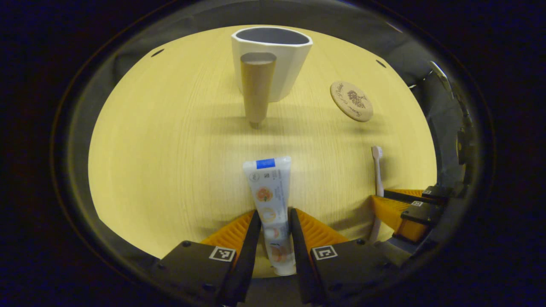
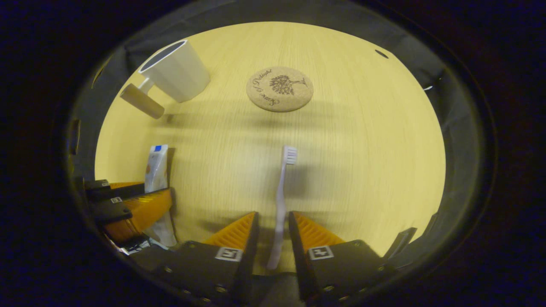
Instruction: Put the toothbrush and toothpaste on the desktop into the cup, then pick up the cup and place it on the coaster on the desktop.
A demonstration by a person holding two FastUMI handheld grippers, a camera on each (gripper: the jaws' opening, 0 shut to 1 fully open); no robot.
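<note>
A white toothpaste tube [image 1: 269, 192] lies on the wooden desktop [image 1: 170, 149], its lower half between the fingers of my left gripper [image 1: 275, 212], which press its sides. A white toothbrush [image 2: 281, 192] lies lengthwise with its bristles pointing away; my right gripper [image 2: 273, 214] straddles its handle, open, with gaps on both sides. The white cup [image 1: 275, 59] with a wooden handle [image 1: 257, 87] stands upright at the far side. A round cork coaster [image 2: 280, 88] lies to the right of the cup [image 2: 177, 70]. The left gripper [image 2: 157, 188] also shows in the right gripper view, beside the toothpaste [image 2: 156, 166].
The toothbrush [image 1: 377, 170] and the right gripper [image 1: 379, 197] sit close to the right of the toothpaste in the left gripper view. The coaster [image 1: 351, 101] lies flat beyond them. Bare desktop [image 2: 362, 170] stretches between the grippers and the cup, bounded by the dark booth wall.
</note>
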